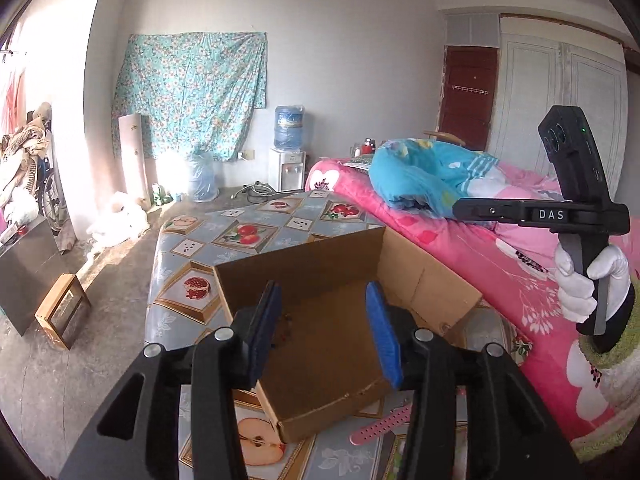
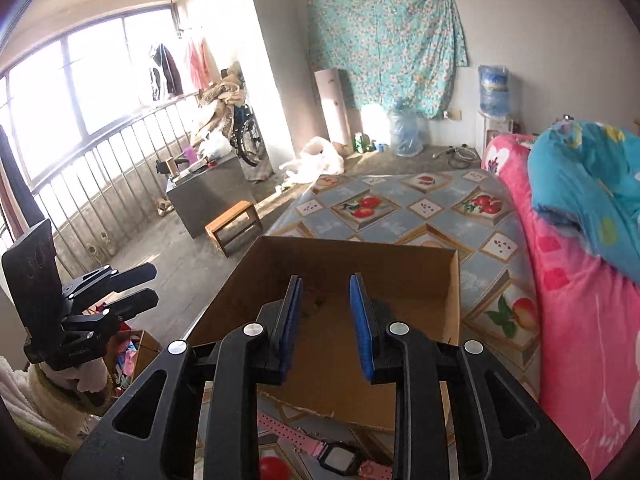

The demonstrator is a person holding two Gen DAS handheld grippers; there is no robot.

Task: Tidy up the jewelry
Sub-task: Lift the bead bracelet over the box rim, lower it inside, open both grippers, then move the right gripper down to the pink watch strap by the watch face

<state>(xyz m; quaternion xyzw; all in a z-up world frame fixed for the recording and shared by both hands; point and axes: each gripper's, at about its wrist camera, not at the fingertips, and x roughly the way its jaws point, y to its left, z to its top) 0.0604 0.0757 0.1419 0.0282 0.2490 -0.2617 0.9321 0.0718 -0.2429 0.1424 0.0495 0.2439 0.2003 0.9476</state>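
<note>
Looking past the cardboard box (image 2: 340,312), we are seeing the pink watch (image 2: 320,450) lying on the table just before its near edge, strap running crosswise, right below our right gripper (image 2: 325,328), the nearer one, both it and the left gripper (image 1: 325,334) part open, holding nothing.

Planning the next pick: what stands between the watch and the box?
Nothing visible. The pink watch lies on the table just before the box's torn near edge; the box is open on top. Both grippers hold nothing.
</note>
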